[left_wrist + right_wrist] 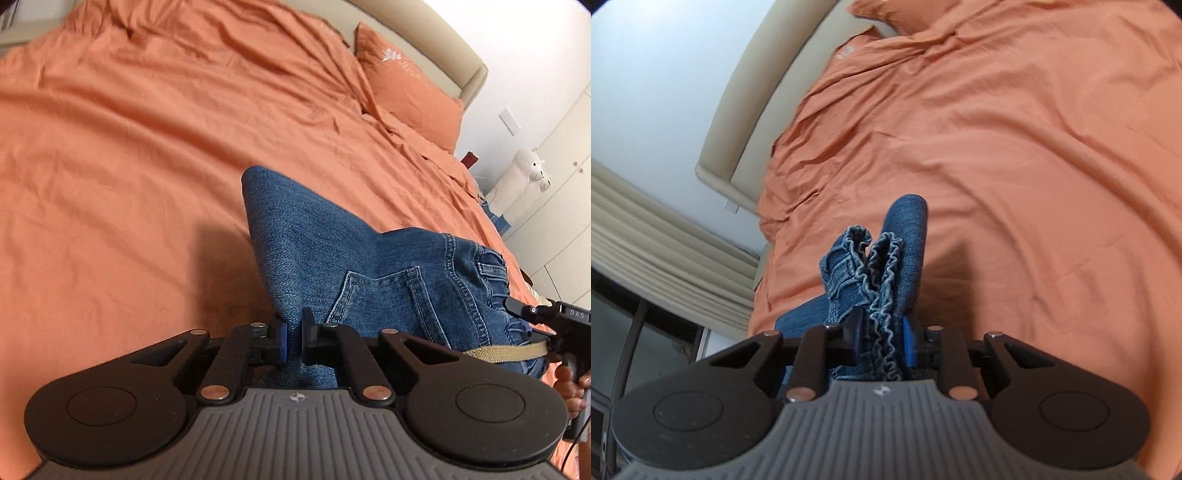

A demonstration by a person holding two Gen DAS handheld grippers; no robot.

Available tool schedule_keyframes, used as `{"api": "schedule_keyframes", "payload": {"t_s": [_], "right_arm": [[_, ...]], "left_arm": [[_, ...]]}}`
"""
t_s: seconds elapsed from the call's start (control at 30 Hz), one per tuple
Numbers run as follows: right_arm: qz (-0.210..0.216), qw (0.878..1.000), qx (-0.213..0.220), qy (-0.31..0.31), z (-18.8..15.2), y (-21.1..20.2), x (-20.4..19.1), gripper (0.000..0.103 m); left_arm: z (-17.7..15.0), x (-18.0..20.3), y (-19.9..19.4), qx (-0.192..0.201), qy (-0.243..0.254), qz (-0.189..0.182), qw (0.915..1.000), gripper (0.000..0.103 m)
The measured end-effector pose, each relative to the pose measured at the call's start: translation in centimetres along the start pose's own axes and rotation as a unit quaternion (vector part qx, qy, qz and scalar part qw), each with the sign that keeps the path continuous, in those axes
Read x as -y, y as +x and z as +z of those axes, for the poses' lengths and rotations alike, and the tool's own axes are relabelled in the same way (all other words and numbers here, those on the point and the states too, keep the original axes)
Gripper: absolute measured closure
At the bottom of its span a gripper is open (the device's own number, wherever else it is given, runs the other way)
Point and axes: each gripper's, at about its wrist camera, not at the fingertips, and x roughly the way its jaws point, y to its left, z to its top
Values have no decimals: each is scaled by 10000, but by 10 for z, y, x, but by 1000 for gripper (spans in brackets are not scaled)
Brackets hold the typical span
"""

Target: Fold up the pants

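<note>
Left gripper (293, 338): pinching a fold of the blue denim pants (369, 266), back pocket (384, 295) facing up. Right gripper (882, 341): clamped on the pants' gathered elastic waistband (882, 291). Pants held raised over the bed's orange sheet (129, 147); orange pillow (406, 85) near the beige headboard (443, 44).
</note>
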Motion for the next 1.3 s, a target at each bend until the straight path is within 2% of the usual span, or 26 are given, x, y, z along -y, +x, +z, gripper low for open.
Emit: {"api": "schedule_keyframes", "payload": {"t_s": [0.2,0.33,0.63,0.83,0.9,1.0,1.1,1.3], "right_arm": [[89,9998,-25,-176,-23,-13,-45,86],[263,9993,-65,-248,-42,-4,-79,86],[1095,9927,-258,-427,-86,50,-187,86],[1688,9836,-415,-478,-117,97,-264,86],[1847,9807,-450,-446,-129,116,-276,86],[1914,9793,-562,-342,-145,142,-279,86],[1755,9818,-670,-269,-154,161,-268,86],[1283,9894,-594,-327,-139,181,-235,86]], "left_arm": [[6,-8,-52,298,276,37,9992,97],[12,-17,-93,533,509,228,9970,97],[51,-67,-219,988,839,833,9881,97],[82,-100,-293,850,952,1427,9815,97],[85,-114,-298,758,877,1591,9804,97],[82,-138,-287,692,620,1606,9826,97],[75,-160,-263,570,455,1508,9859,97],[69,-189,-201,279,287,1081,9933,97]]}}
